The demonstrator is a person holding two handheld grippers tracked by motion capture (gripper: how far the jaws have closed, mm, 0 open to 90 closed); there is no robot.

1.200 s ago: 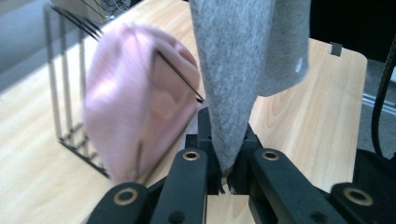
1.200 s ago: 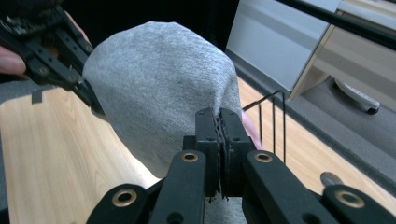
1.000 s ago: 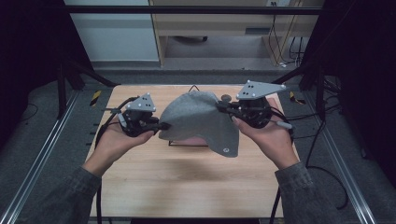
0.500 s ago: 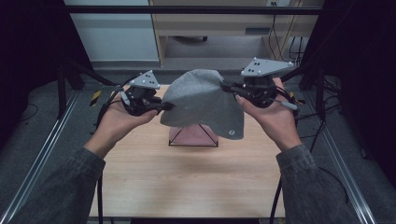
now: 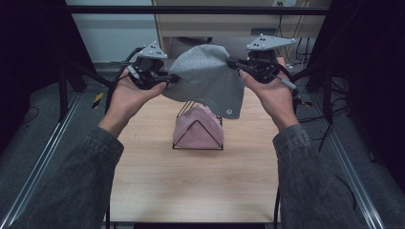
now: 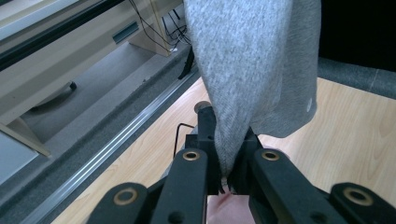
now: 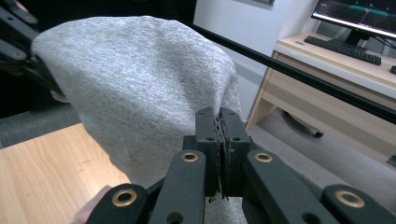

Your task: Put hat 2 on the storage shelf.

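A grey knit hat hangs in the air, stretched between both grippers. My left gripper is shut on its left edge, and in the left gripper view the grey cloth is pinched between the jaws. My right gripper is shut on the right edge, with the hat spreading out from its closed jaws. Below the hat, a pink hat sits over a black wire stand at the table's middle.
The wooden table has bare room in front of the stand. Metal rails run along both sides, and a black bar crosses overhead. A desk with a monitor and keyboard stands beyond the table.
Both grippers have lifted the grey hat up and away from the stand, still shut on its edges. The pink hat on the wire stand is now uncovered.
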